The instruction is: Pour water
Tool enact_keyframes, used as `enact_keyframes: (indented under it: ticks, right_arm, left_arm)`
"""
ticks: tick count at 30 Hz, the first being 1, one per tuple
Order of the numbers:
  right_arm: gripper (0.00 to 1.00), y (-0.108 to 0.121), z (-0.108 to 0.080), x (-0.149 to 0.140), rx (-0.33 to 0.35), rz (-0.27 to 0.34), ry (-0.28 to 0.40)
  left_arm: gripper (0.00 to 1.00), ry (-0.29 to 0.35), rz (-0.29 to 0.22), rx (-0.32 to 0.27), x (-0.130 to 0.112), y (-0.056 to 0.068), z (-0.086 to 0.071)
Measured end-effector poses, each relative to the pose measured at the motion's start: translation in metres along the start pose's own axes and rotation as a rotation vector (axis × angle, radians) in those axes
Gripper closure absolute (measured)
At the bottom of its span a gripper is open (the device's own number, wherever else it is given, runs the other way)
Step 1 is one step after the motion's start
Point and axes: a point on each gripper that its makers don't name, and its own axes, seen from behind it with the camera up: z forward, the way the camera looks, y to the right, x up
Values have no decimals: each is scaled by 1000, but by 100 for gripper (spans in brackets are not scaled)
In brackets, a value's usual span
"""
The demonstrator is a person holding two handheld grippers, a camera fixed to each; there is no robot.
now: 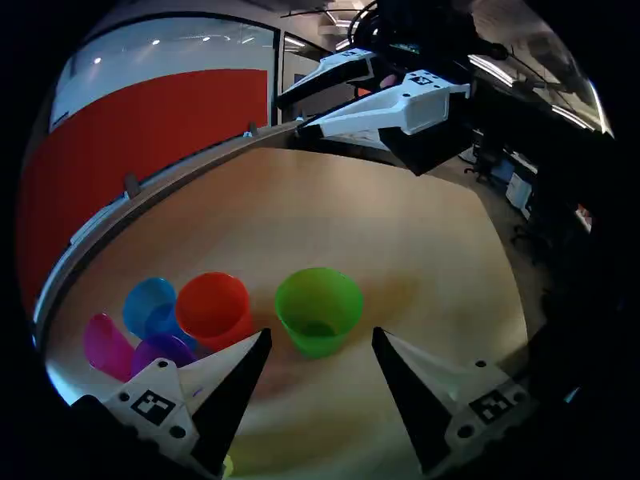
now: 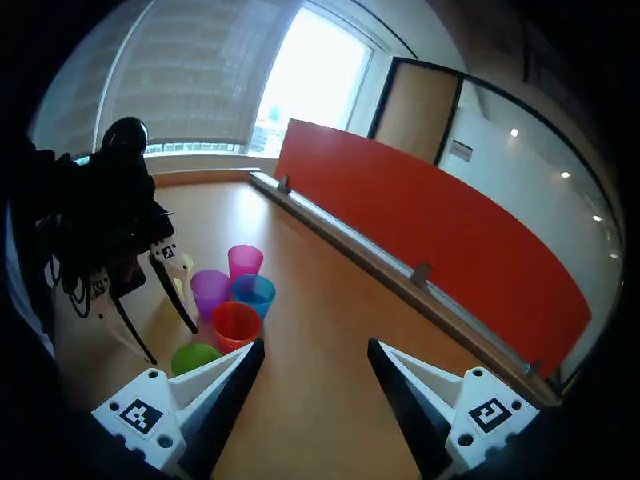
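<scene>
Left tongs (image 1: 320, 330) gape apart, green cup (image 1: 318, 302) low centre between them; right tongs (image 2: 314, 342) apart, empty. Cup looks light, thin, squashy: grip mid-wall, gently.

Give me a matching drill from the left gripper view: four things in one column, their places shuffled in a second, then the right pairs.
Things:
1. green cup
2. red cup
3. pink cup
4. right gripper

Places, as the left gripper view shows them:
A. leftmost of the cups
B. raised over the far edge of the table, jaws open
C. just left of the green cup
D. rightmost cup, standing apart

Pairs: 1-D, 2-C, 3-A, 4-B
</scene>
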Motion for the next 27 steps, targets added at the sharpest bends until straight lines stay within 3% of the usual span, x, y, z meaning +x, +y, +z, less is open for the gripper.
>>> enact_keyframes:
  ticks: [27]
  right_arm:
    - [0,2,-2,-4,-7,1,-9]
  left_arm:
    - [7,-8,14,18,-5,-1,33]
